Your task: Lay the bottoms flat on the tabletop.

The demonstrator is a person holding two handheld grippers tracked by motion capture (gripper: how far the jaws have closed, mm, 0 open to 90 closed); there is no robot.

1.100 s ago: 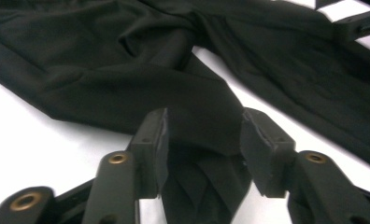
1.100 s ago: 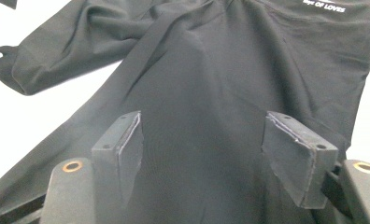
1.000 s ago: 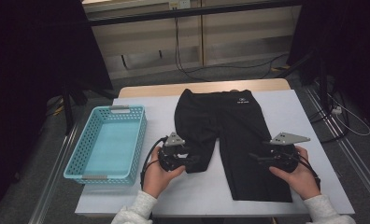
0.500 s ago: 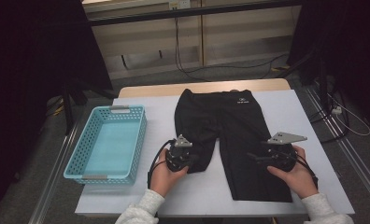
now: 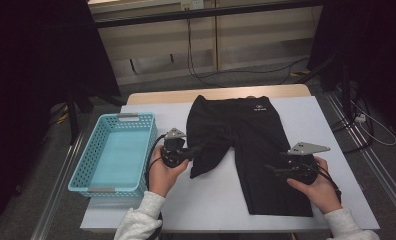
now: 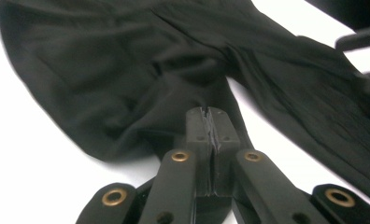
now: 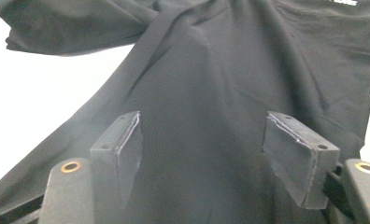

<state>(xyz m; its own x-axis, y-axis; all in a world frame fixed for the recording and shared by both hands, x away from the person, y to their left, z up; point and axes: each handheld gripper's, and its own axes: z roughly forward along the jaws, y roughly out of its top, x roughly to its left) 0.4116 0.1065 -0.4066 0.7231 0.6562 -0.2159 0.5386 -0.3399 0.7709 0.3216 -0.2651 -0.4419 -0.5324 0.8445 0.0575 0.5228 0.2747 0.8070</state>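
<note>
Black shorts (image 5: 256, 140) lie flat on the white table (image 5: 316, 120), waistband at the far side with a small white logo. Their left leg (image 5: 208, 155) is bunched and drawn up short. My left gripper (image 5: 196, 149) is at that leg's outer edge; in the left gripper view it (image 6: 206, 112) is shut with the fabric (image 6: 127, 84) pinched at the jaw tips and creases running toward them. My right gripper (image 5: 271, 169) hovers over the flat right leg (image 5: 276, 190). In the right gripper view it (image 7: 204, 126) is open, with the cloth (image 7: 206, 70) spread beneath.
A light blue plastic basket (image 5: 86, 175) stands at the table's left side, close beside my left hand. Bare white table lies right of the shorts and along the near edge. Cables run on the floor beyond.
My left gripper has moved a little away from me and turned toward the shorts' left leg, which now sits more bunched. The right gripper has barely shifted.
</note>
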